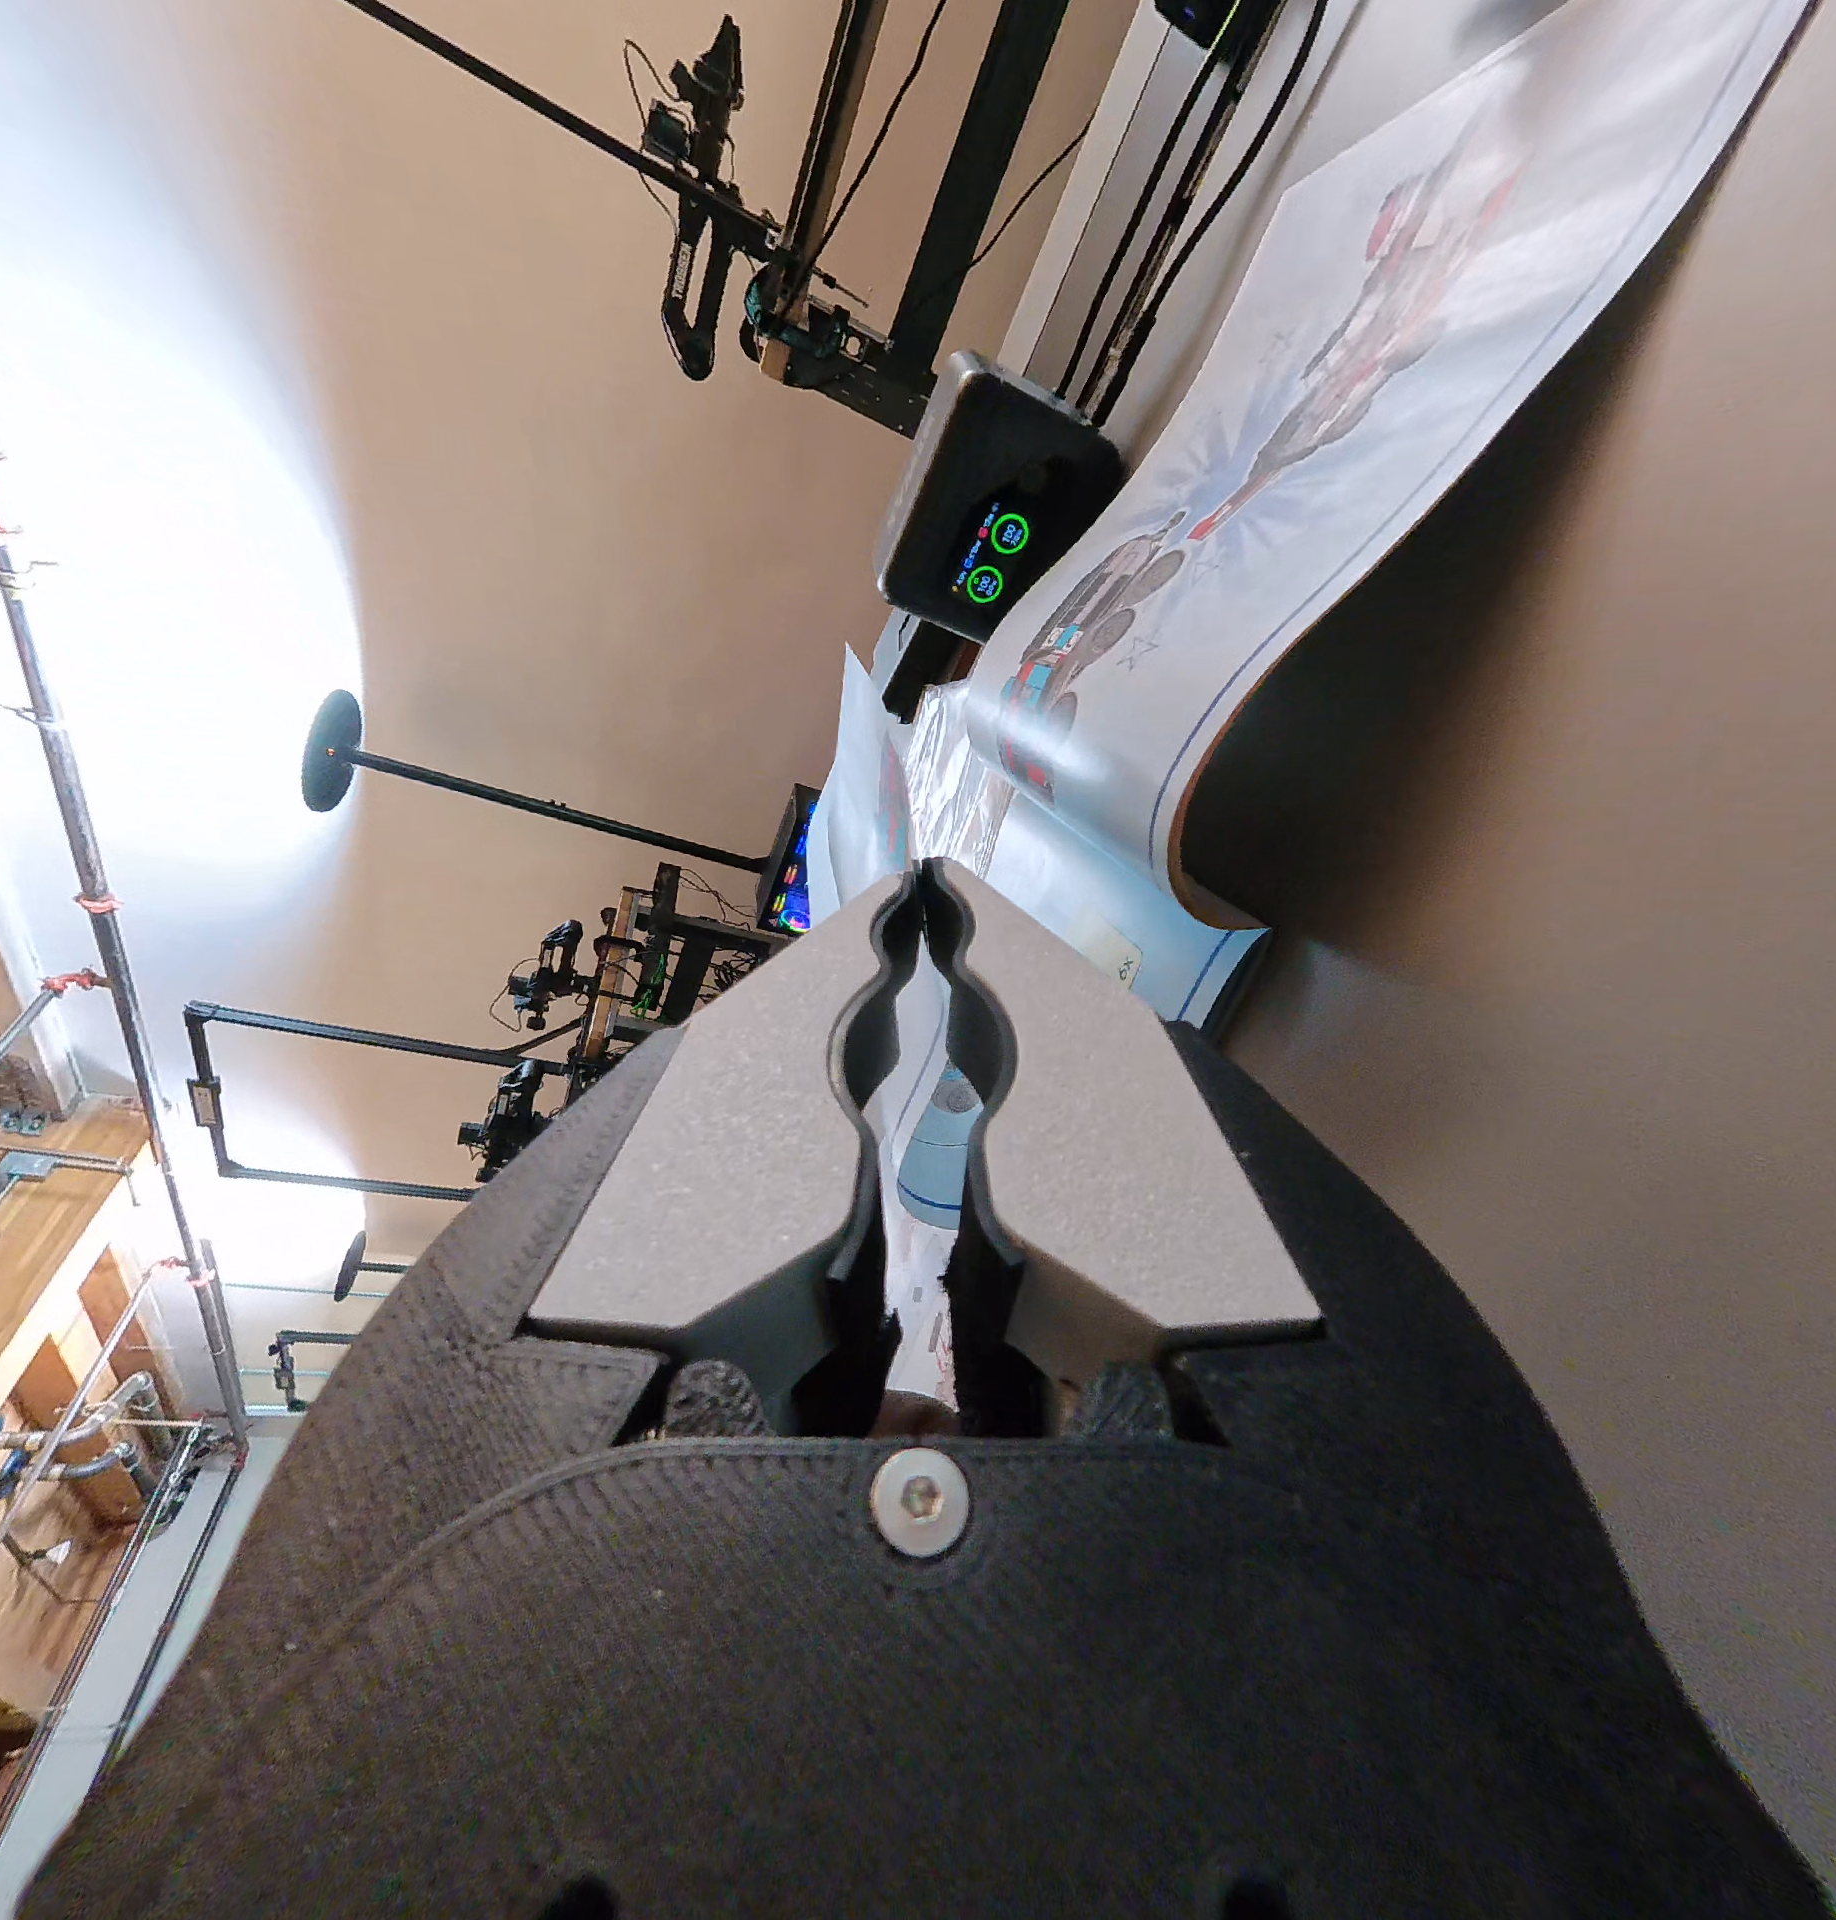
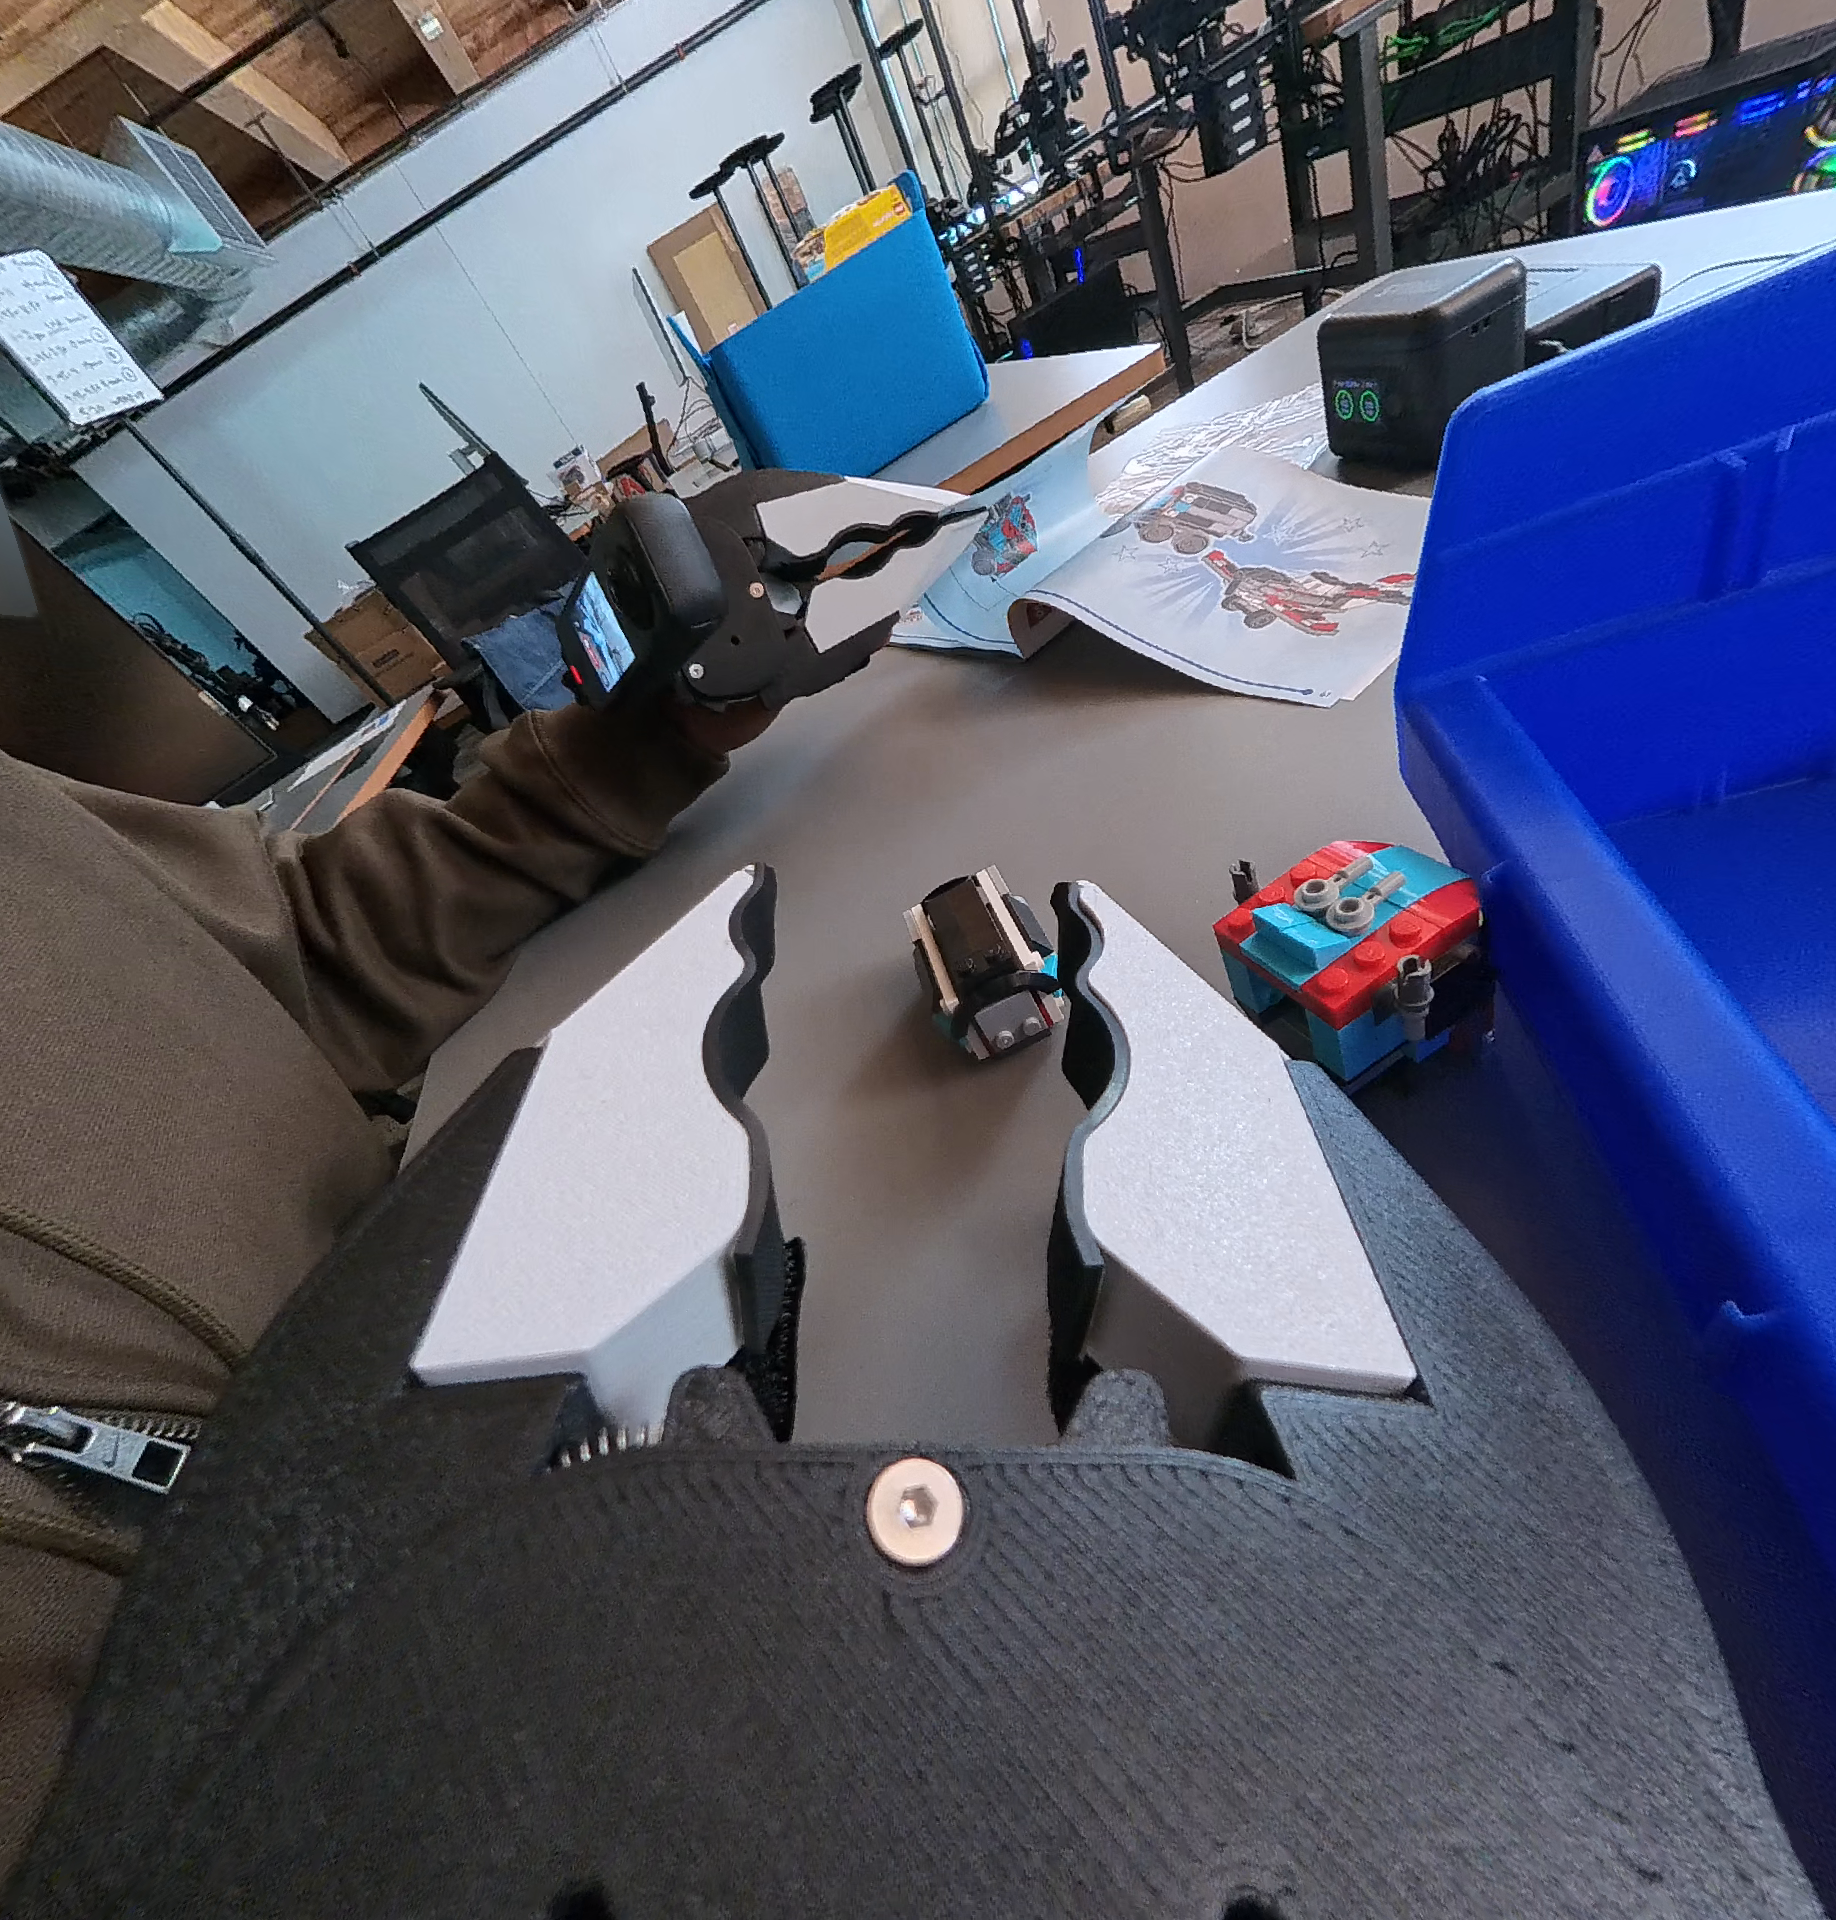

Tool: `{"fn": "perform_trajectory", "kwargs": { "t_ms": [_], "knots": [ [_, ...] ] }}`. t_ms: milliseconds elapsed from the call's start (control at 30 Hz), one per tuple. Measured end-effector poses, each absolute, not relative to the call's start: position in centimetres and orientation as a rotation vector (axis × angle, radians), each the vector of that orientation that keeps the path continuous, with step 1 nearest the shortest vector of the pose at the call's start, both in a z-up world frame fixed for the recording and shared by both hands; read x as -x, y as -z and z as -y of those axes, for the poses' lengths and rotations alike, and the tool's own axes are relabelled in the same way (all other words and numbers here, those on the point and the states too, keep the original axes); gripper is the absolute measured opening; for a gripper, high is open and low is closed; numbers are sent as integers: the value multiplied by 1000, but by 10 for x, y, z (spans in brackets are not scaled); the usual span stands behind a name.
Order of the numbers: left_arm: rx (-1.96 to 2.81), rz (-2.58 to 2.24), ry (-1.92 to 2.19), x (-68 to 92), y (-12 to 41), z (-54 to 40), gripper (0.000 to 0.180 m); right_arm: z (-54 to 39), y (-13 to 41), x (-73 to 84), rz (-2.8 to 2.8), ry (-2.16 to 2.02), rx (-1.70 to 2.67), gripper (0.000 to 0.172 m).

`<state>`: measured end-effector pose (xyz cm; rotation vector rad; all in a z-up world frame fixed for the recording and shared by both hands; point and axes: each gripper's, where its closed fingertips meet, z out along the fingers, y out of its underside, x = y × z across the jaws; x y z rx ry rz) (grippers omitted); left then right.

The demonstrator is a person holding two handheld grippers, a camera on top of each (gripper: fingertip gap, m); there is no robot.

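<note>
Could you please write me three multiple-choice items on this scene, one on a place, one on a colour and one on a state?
1. Where does the red and light-blue brick model stand?
A. inside the bin
B. on the table beside the bin
C. on the open booklet

2. What colour is the big plastic bin?
A. blue
B. green
C. yellow

3. How do the right tongs stand?
A. shut on a page
B. shut on the small dark model
C. open, above the table

Answers:
1 B: the model sits on the grey table, right against the bin's outer wall.
2 A: the bin's walls are plain blue.
3 C: the two fingers stand wide apart, with the small dark brick model on the table beyond them; it is the left tongs that pinch a page of the booklet.
</note>
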<state>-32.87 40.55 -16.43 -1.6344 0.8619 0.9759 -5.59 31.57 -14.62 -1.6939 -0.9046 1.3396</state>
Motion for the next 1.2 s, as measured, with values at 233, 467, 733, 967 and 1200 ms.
{"fn": "perform_trajectory", "kwargs": {
  "t_ms": [233,467,733,967,1200],
  "knots": [
    [1636,-846,-970,331,164,-406,1,-316,146,56,904,-1339,1693,55],
    [1718,-572,-655,342,158,-404,1,-316,146,56,904,-1339,1694,55],
    [1720,-70,-156,388,139,-395,1,-317,147,56,902,-1342,1701,55],
    [1699,25,-56,398,137,-392,1,-316,146,55,899,-1347,1698,55],
    [1705,96,-62,411,138,-390,1,-317,146,55,898,-1348,1697,55]
  ]
}}
